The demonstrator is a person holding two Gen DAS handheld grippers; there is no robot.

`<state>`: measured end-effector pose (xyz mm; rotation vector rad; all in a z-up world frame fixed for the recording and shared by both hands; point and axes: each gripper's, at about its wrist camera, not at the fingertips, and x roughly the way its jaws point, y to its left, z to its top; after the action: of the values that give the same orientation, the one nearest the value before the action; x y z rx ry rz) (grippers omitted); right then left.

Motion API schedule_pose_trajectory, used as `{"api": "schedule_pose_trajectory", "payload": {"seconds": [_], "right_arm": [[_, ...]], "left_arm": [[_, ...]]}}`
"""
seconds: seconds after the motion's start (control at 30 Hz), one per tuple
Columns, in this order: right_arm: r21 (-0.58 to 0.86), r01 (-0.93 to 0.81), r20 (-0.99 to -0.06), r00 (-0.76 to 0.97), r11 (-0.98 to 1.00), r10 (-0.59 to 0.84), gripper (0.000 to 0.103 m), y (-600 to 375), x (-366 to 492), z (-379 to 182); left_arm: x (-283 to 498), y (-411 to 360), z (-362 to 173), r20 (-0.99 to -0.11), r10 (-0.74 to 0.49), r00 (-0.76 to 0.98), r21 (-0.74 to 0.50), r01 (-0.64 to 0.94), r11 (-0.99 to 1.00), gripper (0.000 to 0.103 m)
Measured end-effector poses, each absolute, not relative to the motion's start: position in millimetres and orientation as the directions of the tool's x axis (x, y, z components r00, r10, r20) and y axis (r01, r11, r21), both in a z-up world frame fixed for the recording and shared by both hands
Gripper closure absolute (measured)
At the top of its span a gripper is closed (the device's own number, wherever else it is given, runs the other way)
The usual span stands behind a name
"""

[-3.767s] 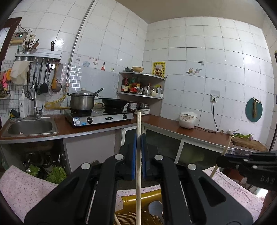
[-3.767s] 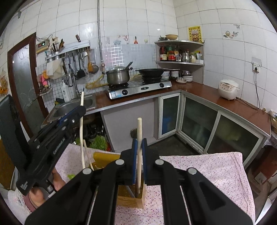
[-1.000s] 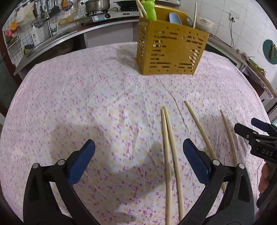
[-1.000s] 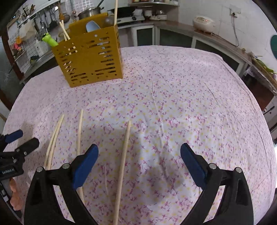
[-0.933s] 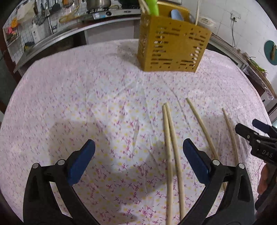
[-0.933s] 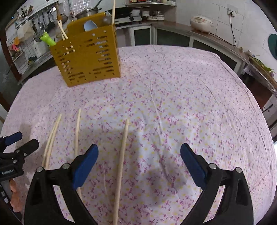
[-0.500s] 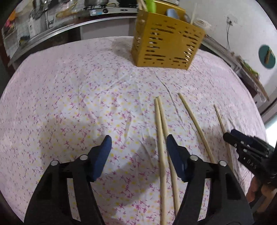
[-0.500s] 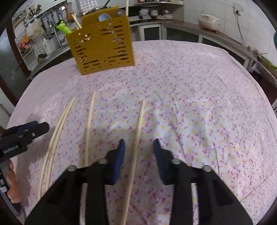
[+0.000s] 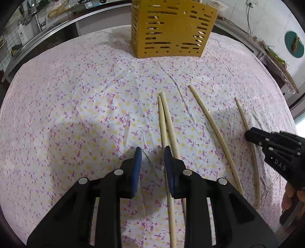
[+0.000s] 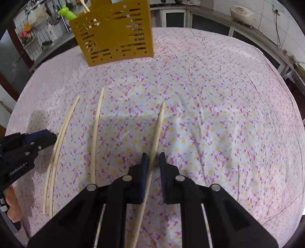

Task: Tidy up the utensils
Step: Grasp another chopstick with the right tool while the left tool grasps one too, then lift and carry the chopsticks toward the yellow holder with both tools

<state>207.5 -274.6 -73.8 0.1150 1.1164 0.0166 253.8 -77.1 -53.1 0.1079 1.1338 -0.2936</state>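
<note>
A yellow holder [image 9: 172,30] with slots was stood at the far side of the worktop [image 9: 66,99], on a cloth with small purple flowers. A green thing [image 10: 67,12] and some sticks poked out of its top. Four long chopsticks were laid on the cloth in front of it. Nothing was seen between them and the holder.

The left tool [image 9: 151,152] was pointed down at the cloth. Its jaws had just been closing, and a gap was left between the blue pads [image 9: 137,156]. A pair of chopsticks [image 9: 164,122] was laid just beside its right pad, not between the pads. A third chopstick [image 9: 211,124] was laid to the right, apart from the pair.

The right tool [image 10: 152,158] had just been closing too. Its pads were almost shut around the fourth chopstick [image 10: 159,126]; whether it was squeezed tight could not be told.

"DAS" was read on the right tool, and "GenRobot.AI" on the left tool. A rice cooker [image 10: 242,11] was seen on the far counter.
</note>
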Motion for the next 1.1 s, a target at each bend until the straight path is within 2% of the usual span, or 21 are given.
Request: {"api": "schedule_pose_trajectory", "payload": {"seconds": [0.4,0.6,0.77,0.83,0.97,1.1], "right_arm": [[0.154,-0.010,-0.936,0.319,0.988,0.149,0.091,-287,236,-74],[0.148,-0.031,-0.963,0.223,0.988,0.151,0.091,-283,258,-72],[0.141,-0.045,-0.973,0.179,0.989,0.147,0.092,-279,272,-71],[0.141,-0.047,-0.972,0.185,0.989,0.147,0.093,-278,272,-70],[0.162,-0.049,-0.960,0.222,0.986,0.169,0.097,-279,265,-67],[0.194,-0.031,-0.939,0.285,0.980,0.195,0.097,-291,253,-59]], "left_arm": [[264,-89,-59,-0.936,-0.164,0.311,-0.060,0.317,0.946,0.078],[276,-105,-63,-0.948,-0.103,0.301,0.006,0.341,0.940,0.078],[288,-117,-63,-0.954,-0.074,0.289,0.040,0.370,0.928,0.083],[292,-119,-63,-0.955,-0.068,0.290,0.048,0.378,0.925,0.096],[298,-115,-59,-0.954,-0.092,0.285,0.018,0.363,0.932,0.098],[298,-100,-48,-0.940,-0.113,0.321,-0.001,0.330,0.944,0.098]]}}
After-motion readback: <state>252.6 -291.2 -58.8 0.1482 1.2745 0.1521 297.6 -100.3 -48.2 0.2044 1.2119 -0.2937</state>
